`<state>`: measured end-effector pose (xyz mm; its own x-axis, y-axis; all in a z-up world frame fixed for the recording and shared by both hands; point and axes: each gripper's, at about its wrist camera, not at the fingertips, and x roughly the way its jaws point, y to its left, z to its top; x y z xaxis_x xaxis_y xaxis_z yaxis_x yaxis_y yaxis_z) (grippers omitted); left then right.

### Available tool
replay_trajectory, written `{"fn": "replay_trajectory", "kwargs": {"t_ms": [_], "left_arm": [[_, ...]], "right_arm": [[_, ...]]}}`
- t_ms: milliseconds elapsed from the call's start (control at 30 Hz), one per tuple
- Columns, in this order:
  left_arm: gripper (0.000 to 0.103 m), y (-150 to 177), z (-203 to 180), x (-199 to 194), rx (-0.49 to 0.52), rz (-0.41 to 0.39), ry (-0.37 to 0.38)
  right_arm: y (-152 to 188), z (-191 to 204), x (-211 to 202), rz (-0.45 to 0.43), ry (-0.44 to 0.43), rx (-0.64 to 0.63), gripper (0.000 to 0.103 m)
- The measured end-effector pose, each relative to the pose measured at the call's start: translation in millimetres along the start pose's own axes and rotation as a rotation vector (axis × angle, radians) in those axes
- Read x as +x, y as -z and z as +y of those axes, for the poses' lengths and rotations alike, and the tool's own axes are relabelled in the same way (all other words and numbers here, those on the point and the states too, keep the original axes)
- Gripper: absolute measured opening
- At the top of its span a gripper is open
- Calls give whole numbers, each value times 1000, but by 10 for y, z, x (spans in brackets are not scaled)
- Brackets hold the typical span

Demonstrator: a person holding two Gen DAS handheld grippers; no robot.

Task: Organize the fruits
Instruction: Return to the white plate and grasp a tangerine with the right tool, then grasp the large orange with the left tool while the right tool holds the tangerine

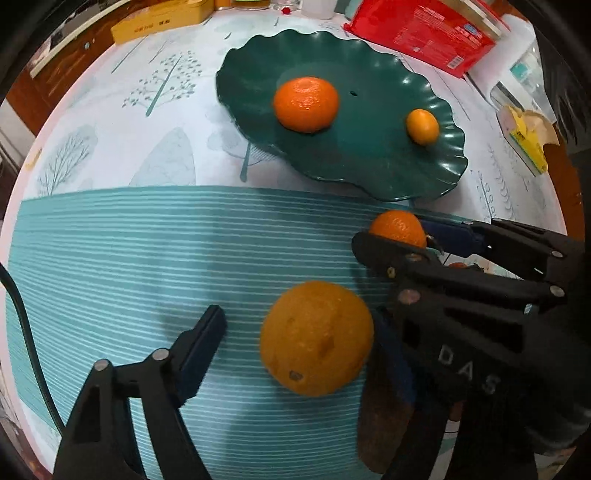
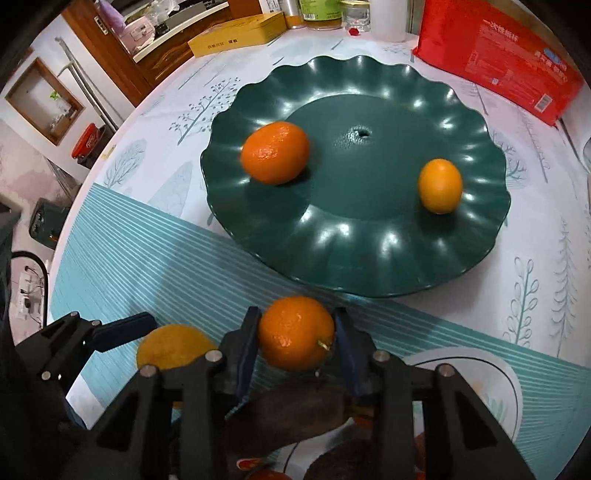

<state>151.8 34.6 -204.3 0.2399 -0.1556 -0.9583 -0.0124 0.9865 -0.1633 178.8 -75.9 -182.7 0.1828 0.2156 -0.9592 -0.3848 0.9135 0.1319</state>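
A dark green wavy plate [image 2: 369,254] [image 1: 373,166] holds a tangerine [image 2: 275,152] [image 1: 306,104] and a small yellow-orange fruit [image 2: 439,185] [image 1: 422,126]. My right gripper [image 2: 297,332] is shut on another tangerine [image 2: 295,332] [image 1: 399,227], just short of the plate's near rim. My left gripper [image 1: 295,332] is open around a large orange [image 1: 316,338] [image 2: 173,345] on the teal striped mat; its left finger stands clear of the orange, and its right finger is partly hidden behind the right gripper.
A teal striped mat [image 1: 147,258] covers the near table. A red bag [image 2: 517,62], a yellow box [image 2: 236,35] and jars [image 2: 321,13] stand behind the plate. A white plate [image 2: 495,369] with dark fruit lies below my right gripper.
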Motion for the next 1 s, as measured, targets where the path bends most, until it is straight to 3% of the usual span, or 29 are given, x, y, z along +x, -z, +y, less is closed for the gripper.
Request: {"fn": "replay_trajectory", "kwargs": {"t_ms": [200, 600, 1000], "left_arm": [[50, -66, -106, -32, 13, -17, 23], [47, 111, -229, -85, 82, -47, -10], [46, 334, -289, -321, 153, -43, -41]], "right_arm": [[43, -35, -137, -31, -11, 26, 39], [294, -221, -691, -141, 36, 128, 39], [810, -277, -1285, -223, 92, 210, 39]]}}
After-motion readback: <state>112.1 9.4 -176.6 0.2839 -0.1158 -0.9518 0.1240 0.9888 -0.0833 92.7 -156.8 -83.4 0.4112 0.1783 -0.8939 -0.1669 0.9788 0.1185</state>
